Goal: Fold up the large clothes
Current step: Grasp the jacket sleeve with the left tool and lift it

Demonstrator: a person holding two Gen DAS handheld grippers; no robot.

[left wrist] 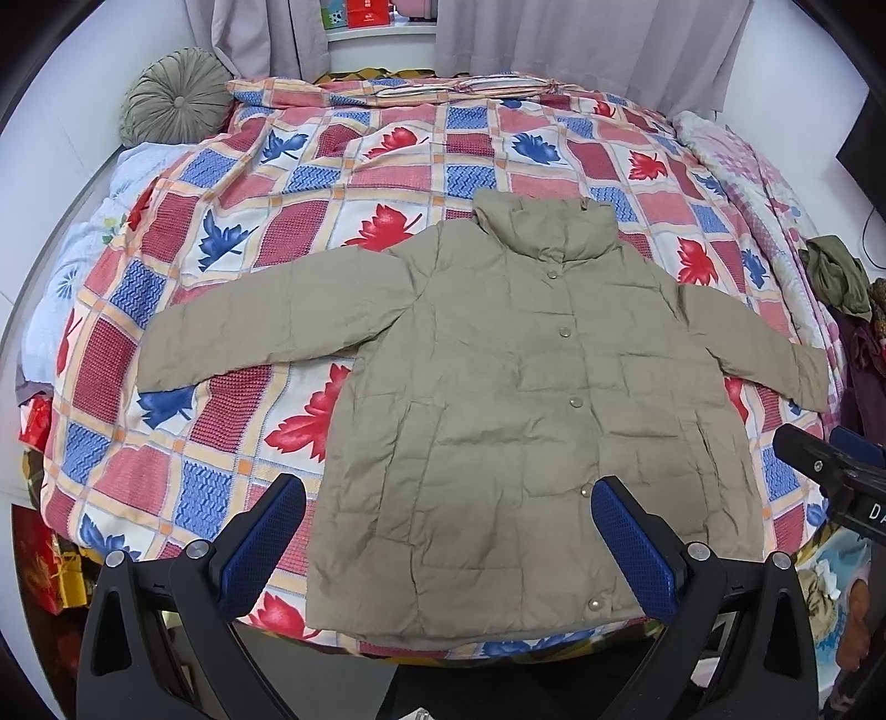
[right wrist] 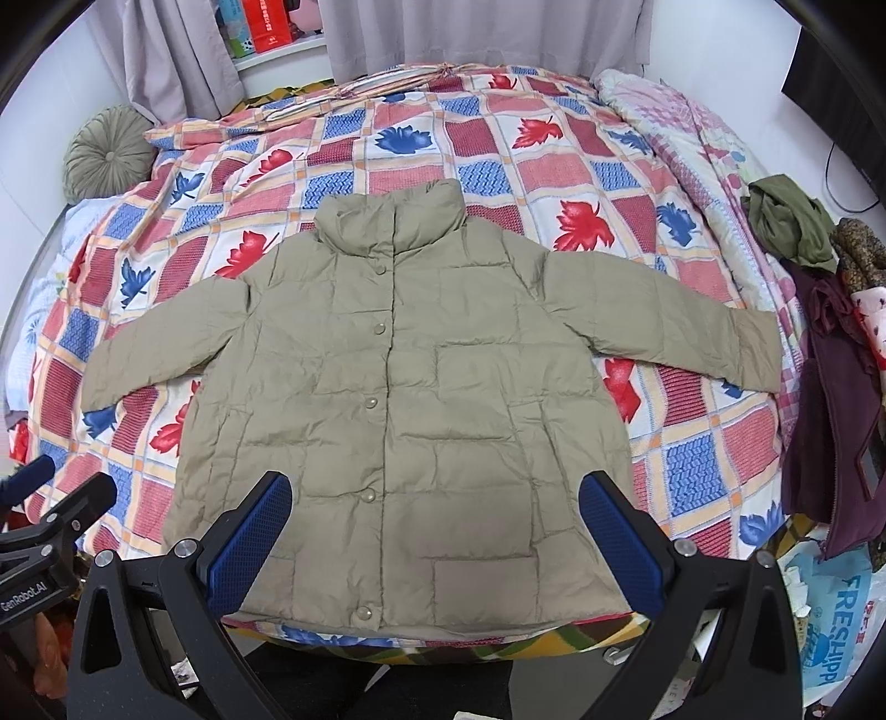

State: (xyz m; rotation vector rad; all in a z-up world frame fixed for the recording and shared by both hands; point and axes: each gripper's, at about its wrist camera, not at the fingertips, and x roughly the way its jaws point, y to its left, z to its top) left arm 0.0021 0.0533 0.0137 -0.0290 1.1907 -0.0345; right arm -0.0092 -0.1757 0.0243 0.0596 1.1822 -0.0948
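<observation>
**Jacket flat on the bed, both grippers spread wide above its hem**

Black-and-blue left gripper [left wrist: 446, 545] sits closest to the lens, fingers spread wide and holding nothing, hovering above the jacket's near hem. Right gripper [right wrist: 434, 540]: same posture, fingers wide apart and empty, also above the near hem. Its tip shows at the right edge of the left wrist view, off the jacket's right side.

Bed [left wrist: 387, 166]: patchwork quilt, red and blue leaves on checked squares, fills most of both views.

Jacket [left wrist: 520, 399], khaki, quilted: lies face up on the quilt, front snapped shut, collar pointing away, sleeves spread out to either side. Hem reaches the bed's near edge.

Curtains [right wrist: 443, 33], pale grey, hang beyond the jacket's collar, past the far end of the bed.

Pile of clothes [right wrist: 830, 343], dark purple and olive, heaped beyond the jacket's right sleeve at the bed's edge.

Round cushion [left wrist: 174, 97], grey-green, pleated, far off past the left sleeve, at the bed's far corner.

Snaps [right wrist: 379, 328], pale, run in a line down the jacket's front.
</observation>
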